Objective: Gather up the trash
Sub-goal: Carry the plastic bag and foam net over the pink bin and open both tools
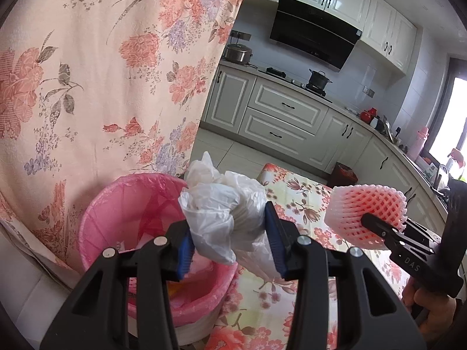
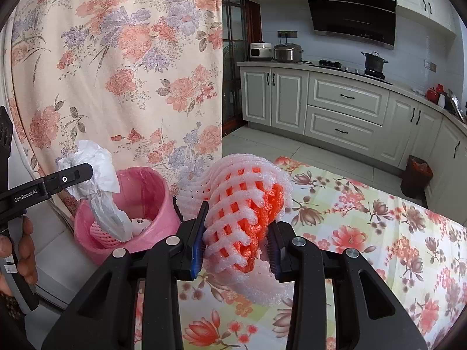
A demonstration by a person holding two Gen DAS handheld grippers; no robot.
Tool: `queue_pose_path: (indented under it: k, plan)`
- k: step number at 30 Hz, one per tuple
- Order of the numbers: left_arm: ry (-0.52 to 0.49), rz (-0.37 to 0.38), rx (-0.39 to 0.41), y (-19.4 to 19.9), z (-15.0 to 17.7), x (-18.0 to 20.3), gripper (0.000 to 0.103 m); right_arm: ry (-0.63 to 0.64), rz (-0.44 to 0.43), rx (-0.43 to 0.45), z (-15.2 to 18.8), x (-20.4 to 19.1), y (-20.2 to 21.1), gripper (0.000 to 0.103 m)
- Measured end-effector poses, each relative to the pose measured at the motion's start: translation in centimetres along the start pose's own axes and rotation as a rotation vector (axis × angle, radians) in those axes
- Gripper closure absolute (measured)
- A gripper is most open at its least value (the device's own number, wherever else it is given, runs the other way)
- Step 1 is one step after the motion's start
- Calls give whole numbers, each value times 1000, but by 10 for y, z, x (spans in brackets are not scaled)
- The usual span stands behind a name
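White crumpled plastic bag [image 1: 224,218] clamped in left claw [image 1: 230,236], held above rim of pink-lined bin [image 1: 96,227] beside floral-clothed surface [image 1: 294,201]. Right claw [image 2: 236,239] closed on pink foam fruit net [image 2: 242,213], raised over same surface. Right wrist view alone shows bin interior: another foam net [image 2: 102,230] and white scraps inside, bag's tail hanging into the opening. Left wrist view alone shows foam net [image 1: 367,213] well apart from bin. Floral curtain [image 1: 102,73] hangs behind.

White plastic bag [image 1: 224,218], pink-and-white foam fruit net [image 2: 242,213], pink-lined bin [image 1: 122,213], floral curtain [image 1: 102,73], flowered tablecloth [image 2: 379,233].
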State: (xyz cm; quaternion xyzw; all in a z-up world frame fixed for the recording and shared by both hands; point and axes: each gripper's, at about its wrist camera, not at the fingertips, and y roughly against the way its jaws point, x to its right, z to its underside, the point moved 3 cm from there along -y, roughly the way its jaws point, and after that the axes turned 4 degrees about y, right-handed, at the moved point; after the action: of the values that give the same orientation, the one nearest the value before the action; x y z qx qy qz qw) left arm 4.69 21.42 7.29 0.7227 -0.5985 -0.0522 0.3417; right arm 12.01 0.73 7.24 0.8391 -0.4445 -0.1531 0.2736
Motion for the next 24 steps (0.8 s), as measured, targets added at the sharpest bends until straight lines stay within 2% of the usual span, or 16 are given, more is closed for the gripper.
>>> queue_pose_path:
  k: [24]
  plan:
    - [52, -96, 40, 21, -9, -68, 60, 75, -111, -19, -25, -78, -38, 68]
